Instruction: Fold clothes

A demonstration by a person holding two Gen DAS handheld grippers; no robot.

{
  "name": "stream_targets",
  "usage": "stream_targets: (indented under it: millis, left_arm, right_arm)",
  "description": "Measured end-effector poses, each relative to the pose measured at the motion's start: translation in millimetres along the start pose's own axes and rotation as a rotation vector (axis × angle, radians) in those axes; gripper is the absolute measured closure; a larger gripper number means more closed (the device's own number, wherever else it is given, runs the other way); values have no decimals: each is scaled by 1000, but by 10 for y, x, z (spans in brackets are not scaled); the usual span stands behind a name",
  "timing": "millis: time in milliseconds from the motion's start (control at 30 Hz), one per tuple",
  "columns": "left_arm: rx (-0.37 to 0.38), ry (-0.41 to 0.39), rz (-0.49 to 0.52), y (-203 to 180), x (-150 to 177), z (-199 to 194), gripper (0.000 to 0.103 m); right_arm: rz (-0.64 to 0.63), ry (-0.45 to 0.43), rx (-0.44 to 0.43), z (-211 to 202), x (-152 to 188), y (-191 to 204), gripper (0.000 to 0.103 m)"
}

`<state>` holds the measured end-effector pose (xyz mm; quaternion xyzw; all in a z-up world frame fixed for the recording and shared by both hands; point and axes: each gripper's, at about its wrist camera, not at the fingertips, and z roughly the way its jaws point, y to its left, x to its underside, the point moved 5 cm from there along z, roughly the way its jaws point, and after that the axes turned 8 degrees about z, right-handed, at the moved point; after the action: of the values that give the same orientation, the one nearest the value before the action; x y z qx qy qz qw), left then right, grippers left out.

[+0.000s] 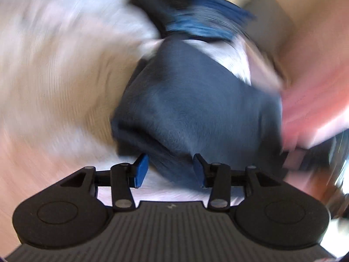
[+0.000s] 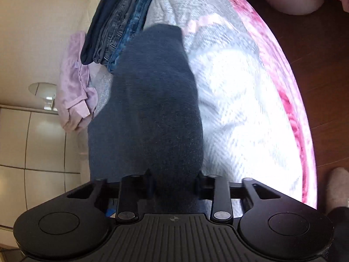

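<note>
No brand, label or readable writing shows on anything in either view; the only mark is a small round crosshair emblem on the ribbed black housing of each gripper.

The clothes lie on a pale grey-white woven bedspread (image 2: 235, 100) with a herringbone texture. A crimson-and-pink plush blanket (image 2: 285, 100) edges it from 1 to 4 o'clock in the right wrist view, and dark brown wood flooring (image 2: 327, 87) lies beyond that. At 9 o'clock stand cream walls and glossy cream cupboard panels (image 2: 43, 139).

The dark navy knitted garment (image 2: 150, 109) rests on the bedspread as a folded, elongated bundle. In the right wrist view its long axis runs from 6 o'clock, at the gripper, up to 12 o'clock, and its narrower far end touches a stack of folded blue denim and navy clothes (image 2: 117, 24) at 11 o'clock. A crumpled lilac shirt (image 2: 74, 83) lies at 9 to 10 o'clock, just beside that stack.

The right gripper (image 2: 174, 185) has its jaws clamped on the near end of the navy garment, the cloth filling the gap between them.

The left wrist view is heavily motion-blurred. There the same garment (image 1: 196, 100) fills the centre, with the denim stack (image 1: 196, 21) at 12 o'clock. The left gripper (image 1: 170, 170) has its blue-padded fingers (image 1: 141, 170) apart; a fold of the navy cloth sits between them, close against the right-hand pad and clear of the left one.
</note>
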<state>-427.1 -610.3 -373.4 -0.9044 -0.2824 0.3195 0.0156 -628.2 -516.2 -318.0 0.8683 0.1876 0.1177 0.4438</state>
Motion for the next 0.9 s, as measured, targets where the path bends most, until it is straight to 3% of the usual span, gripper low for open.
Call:
stream_targets:
  millis: [67, 133, 200, 267, 367, 433, 533, 567, 667, 700, 833, 900]
  left_arm:
    - [-99, -24, 304, -258, 43, -133, 62]
    - [-192, -46, 563, -493, 176, -126, 51]
    - [-256, -72, 802, -717, 325, -51, 30]
    - [-308, -93, 1028, -916, 505, 129, 25]
    - [-417, -113, 1293, -1065, 664, 479, 24]
    - [-496, -80, 1421, -1066, 711, 729, 24]
    - [-563, -66, 1523, -1019, 694, 951, 25]
    - [-572, -65, 1524, -1001, 672, 978, 30]
    - [-580, -35, 1512, -1014, 564, 1002, 61]
    - [-571, -17, 1503, -1025, 531, 1002, 65]
    - [-607, 34, 1484, -1044, 438, 949, 71]
    - [-619, 41, 1460, -1058, 381, 934, 72]
  right_arm:
    - [18, 7, 15, -69, -131, 95, 75]
    - [80, 23, 20, -69, -270, 143, 75]
    - [110, 46, 36, -41, -341, 191, 75]
    - [141, 61, 53, 12, -383, 214, 75]
    - [198, 82, 58, 20, -452, 209, 75]
    - [228, 91, 42, -18, -519, 271, 76]
    - [228, 90, 17, -115, -638, 418, 77]
    - [198, 84, 18, -131, -682, 479, 77]
    - [95, 78, 35, -152, -733, 597, 76]
    - [82, 79, 38, -149, -715, 599, 76]
    - [-38, 62, 88, -175, -578, 522, 75]
    - [-101, 54, 122, -207, -467, 473, 63]
